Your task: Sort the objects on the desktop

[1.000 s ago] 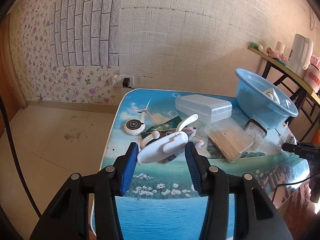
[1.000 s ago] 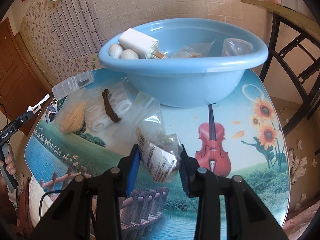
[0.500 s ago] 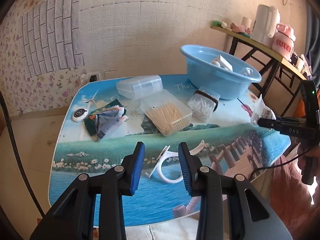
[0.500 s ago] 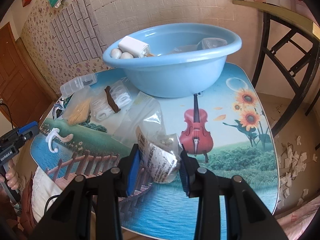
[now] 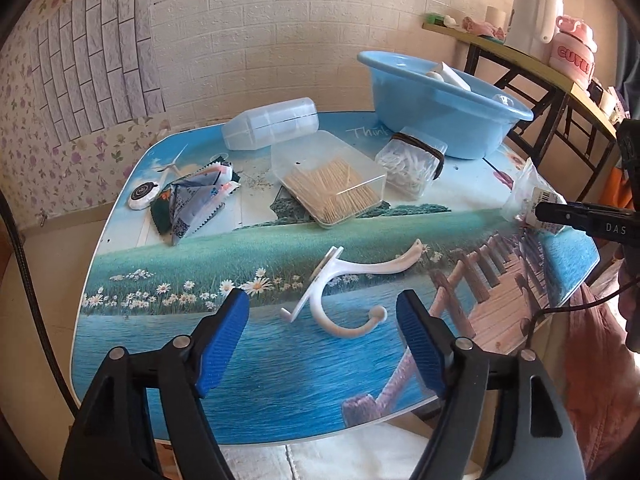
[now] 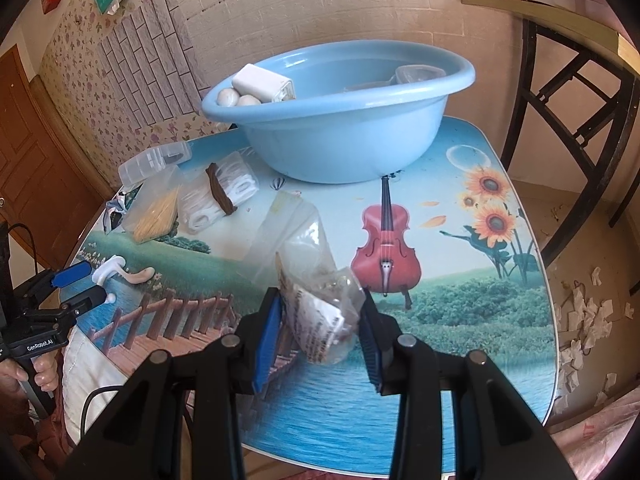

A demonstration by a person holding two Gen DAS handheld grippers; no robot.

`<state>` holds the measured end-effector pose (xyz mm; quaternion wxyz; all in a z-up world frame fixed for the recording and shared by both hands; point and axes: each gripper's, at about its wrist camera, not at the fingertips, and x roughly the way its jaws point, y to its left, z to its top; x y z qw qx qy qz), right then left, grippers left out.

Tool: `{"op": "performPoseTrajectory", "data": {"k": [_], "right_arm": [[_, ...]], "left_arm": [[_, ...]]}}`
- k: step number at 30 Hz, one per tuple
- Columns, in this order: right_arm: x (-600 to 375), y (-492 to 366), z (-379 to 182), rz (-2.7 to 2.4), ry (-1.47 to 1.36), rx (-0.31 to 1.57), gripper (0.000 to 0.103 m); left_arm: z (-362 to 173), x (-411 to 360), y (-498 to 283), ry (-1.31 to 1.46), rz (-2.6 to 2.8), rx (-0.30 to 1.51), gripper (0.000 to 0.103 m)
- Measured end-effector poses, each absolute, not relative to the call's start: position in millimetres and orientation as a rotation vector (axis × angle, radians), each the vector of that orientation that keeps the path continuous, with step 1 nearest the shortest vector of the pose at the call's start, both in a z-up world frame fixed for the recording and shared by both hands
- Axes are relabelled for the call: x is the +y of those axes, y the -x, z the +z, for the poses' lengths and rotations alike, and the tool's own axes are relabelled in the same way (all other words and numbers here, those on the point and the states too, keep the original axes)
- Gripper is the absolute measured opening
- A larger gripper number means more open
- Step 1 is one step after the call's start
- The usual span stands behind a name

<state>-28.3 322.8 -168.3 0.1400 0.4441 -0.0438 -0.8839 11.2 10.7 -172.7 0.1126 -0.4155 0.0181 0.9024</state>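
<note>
A white plastic hook lies on the printed table near its front edge, just ahead of my left gripper. That gripper's jaws are opening, and the blue pads stand clear of the hook on both sides. My right gripper is shut on a crumpled clear plastic bag with a printed label and holds it above the table. Its jaws are just starting to ease apart, though the pads still touch the bag. The blue basin stands beyond it and holds a white box and two pale balls.
On the table are a clear toothpick box, a banded cotton swab box, a clear case, crumpled packets, a round disc and an empty clear bag. A side shelf with a kettle stands at the right.
My left gripper brought the white hook from the back left to the table's front, set it down and opened. My right gripper drew back a little from the basin, bag still held.
</note>
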Motion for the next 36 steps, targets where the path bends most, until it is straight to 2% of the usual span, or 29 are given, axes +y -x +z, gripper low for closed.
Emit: {"op": "performPoseTrajectory", "data": {"k": [3, 8, 15, 16, 18, 19, 22, 24, 25, 27, 36], "right_arm": [[319, 27, -167, -2.546, -1.273, -0.105, 0.038], [315, 28, -167, -2.542, -1.276, -0.087, 0.048], [312, 29, -179, -2.507, -1.332, -0.097, 0.05], [312, 29, -178, -2.511, -1.322, -0.09, 0.05], [311, 29, -179, -2.507, -1.326, -0.088, 0.05], [311, 30, -179, -2.509, -1.326, -0.085, 0.05], [311, 30, -179, -2.525, -1.326, -0.079, 0.05], [314, 31, -179, -2.524, -1.323, -0.099, 0.046], [314, 31, -178, -2.527, -1.323, -0.102, 0.036], [316, 30, -177, -2.518, -1.313, -0.115, 0.03], [320, 19, -146, -2.573, -1.12, -0.129, 0.028]], "left_arm": [[-177, 11, -11, 1.212, 2.599, 0.032, 0.084], [-184, 15, -7, 1.252, 2.604, 0.095, 0.084], [-185, 21, -6, 1.229, 2.592, 0.148, 0.083], [-184, 20, -6, 1.226, 2.593, 0.144, 0.081], [-183, 20, -6, 1.212, 2.601, 0.139, 0.062], [-182, 19, -6, 1.208, 2.605, 0.133, 0.057], [-182, 17, -5, 1.204, 2.603, 0.117, 0.057], [-182, 17, -4, 1.206, 2.603, 0.112, 0.058], [-182, 16, -4, 1.209, 2.608, 0.108, 0.057], [-181, 14, -4, 1.21, 2.622, 0.09, 0.058], [-158, -4, -2, 1.123, 2.734, -0.024, 0.057]]}}
